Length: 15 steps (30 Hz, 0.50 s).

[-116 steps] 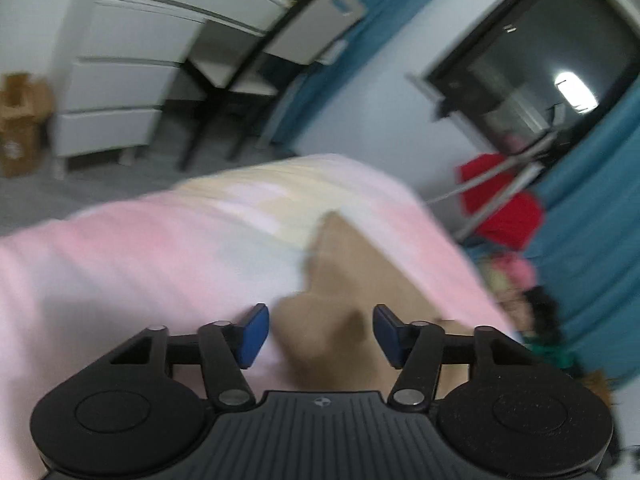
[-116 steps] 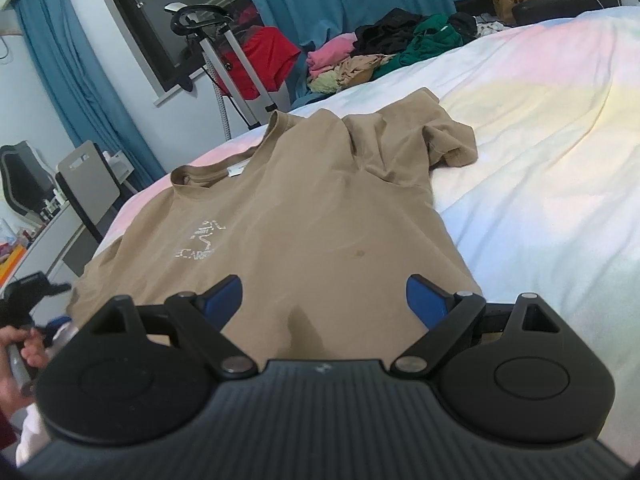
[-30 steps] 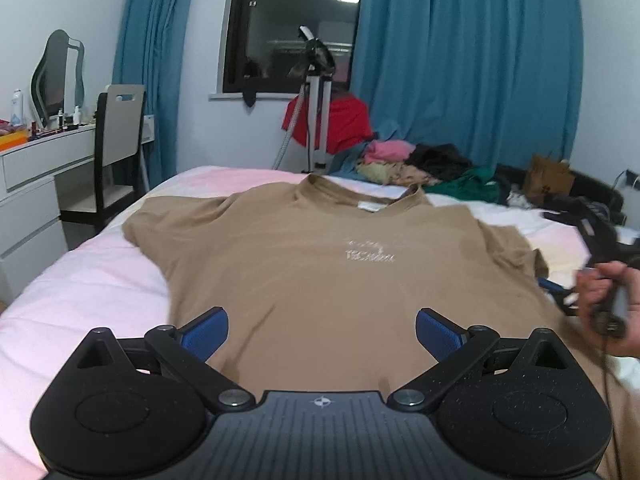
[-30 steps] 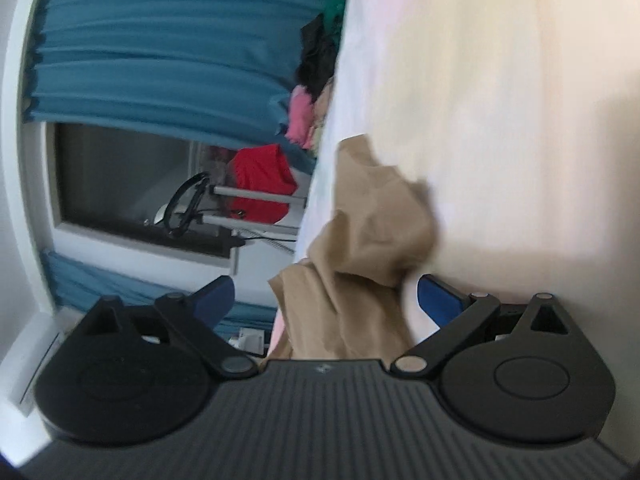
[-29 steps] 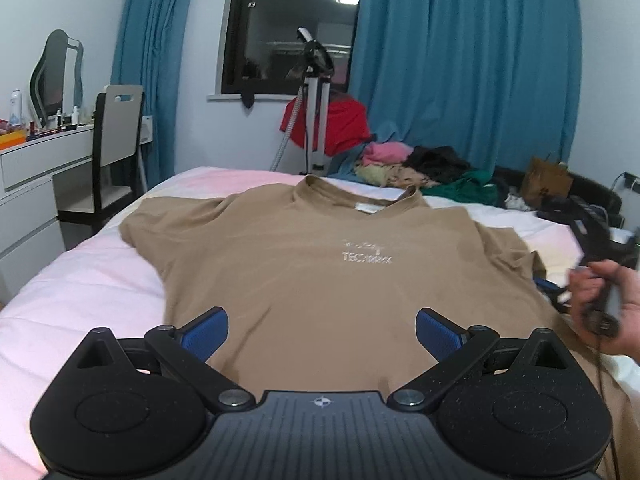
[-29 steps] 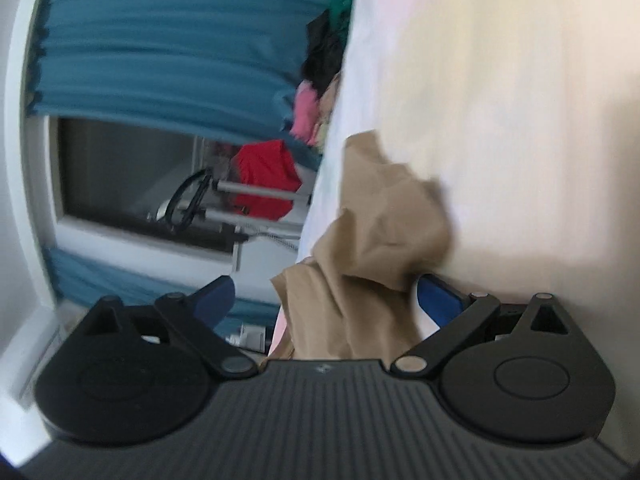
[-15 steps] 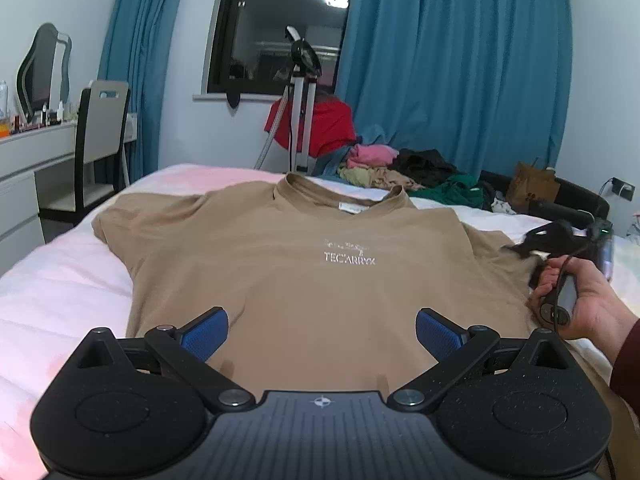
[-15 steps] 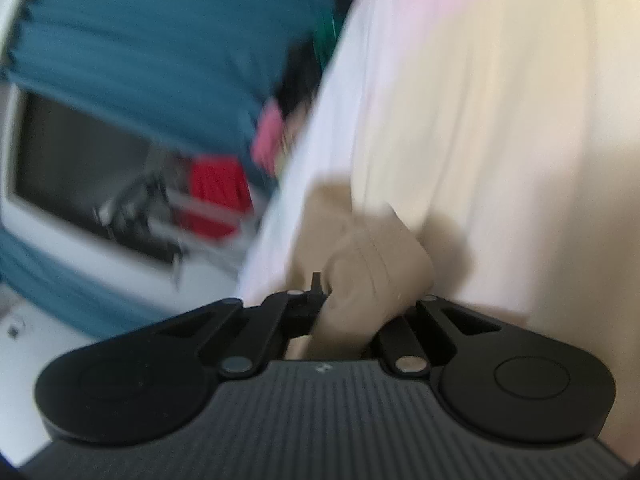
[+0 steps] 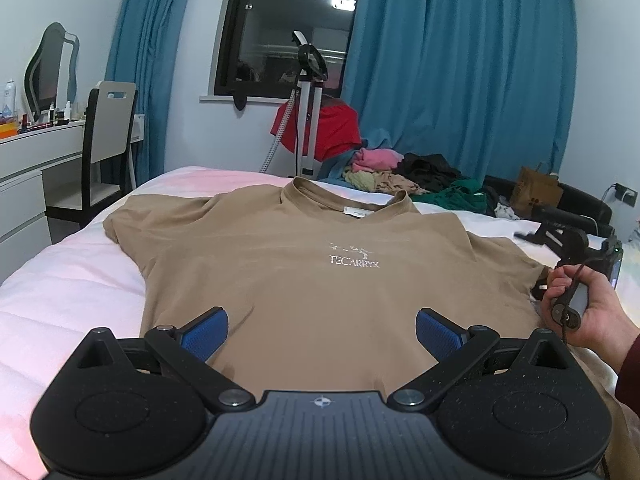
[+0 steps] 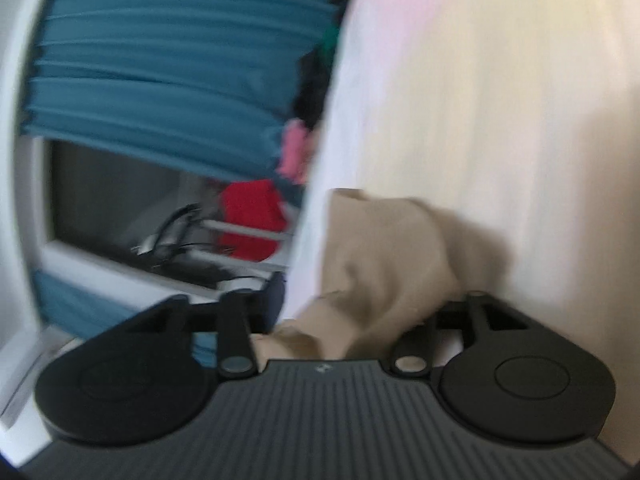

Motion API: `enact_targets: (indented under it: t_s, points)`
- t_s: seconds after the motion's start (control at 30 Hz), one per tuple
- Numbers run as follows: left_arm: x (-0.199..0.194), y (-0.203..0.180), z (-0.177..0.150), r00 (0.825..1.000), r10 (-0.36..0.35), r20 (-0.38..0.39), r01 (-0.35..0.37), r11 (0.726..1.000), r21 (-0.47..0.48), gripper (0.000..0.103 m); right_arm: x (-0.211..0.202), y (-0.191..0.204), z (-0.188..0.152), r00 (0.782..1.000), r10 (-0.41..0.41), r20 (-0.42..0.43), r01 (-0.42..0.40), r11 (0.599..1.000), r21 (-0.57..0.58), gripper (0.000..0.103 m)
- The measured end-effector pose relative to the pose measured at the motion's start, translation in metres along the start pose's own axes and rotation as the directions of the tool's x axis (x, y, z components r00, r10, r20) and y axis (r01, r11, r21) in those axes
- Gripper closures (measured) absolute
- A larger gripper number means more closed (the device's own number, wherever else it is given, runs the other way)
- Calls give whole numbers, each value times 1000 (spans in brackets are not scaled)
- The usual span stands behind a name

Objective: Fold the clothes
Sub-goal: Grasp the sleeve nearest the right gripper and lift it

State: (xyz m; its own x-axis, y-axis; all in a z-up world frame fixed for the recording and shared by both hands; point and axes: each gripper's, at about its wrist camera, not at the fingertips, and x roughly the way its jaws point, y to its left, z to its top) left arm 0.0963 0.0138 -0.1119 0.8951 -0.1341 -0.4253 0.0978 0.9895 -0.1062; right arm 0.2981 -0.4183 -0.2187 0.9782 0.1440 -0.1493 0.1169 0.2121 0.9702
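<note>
Bed (image 9: 72, 292) bears shirt (image 9: 320, 280) between left tongs (image 9: 322, 332) (spread).

right wrist view motion-blurred, right tool (image 10: 352, 312) grip unclear, T-shirt (image 10: 384, 248) hem hidden

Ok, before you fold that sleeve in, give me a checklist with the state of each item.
1. Tan T-shirt lies front-up and spread out on the bed: ok.
2. Right gripper has the right sleeve between its fingers: looks ok, but the picture is blurred and the exact bite cannot be judged.
3. Left gripper is open with nothing between its fingers, above the hem: ok.
4. Left sleeve lies flat: ok.
5. Body of the shirt where the sleeve would land is smooth: mostly ok, with faint creases.
6. Right sleeve hem is straight, not bunched: not ok, it looks crumpled in the right wrist view.
</note>
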Motion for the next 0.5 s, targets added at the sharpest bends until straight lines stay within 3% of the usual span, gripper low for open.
enact_targets:
  t_s: [0.13,0.23,0.3,0.33,0.37,0.43,0.5]
  points:
    - [10,2,-1,1000,-7,-18,7,1000,-12,2,26,3,4,1000,-23,-8,23,1000,5,49]
    - [19,3,-3,999,-16,-29,15,1000,-19,2,57,23,6,992,-100,-74,91,989,-118,50]
    - [24,3,-3,999,-32,-36,31,999,-31,2,67,40,6,983,-175,-56,159,964,-213,53]
    - [27,4,-3,998,-50,-46,48,998,-48,2,67,46,7,979,-203,-31,189,950,-250,69]
    - [30,4,-2,996,-63,-57,59,996,-59,2,65,54,8,972,-235,0,224,930,-292,98]
    - [31,3,1,995,-67,-70,62,996,-64,2,60,69,10,955,-288,68,292,881,-373,97]
    - [28,5,5,995,-70,-68,65,995,-75,2,49,92,3,941,-294,169,339,804,-488,97]
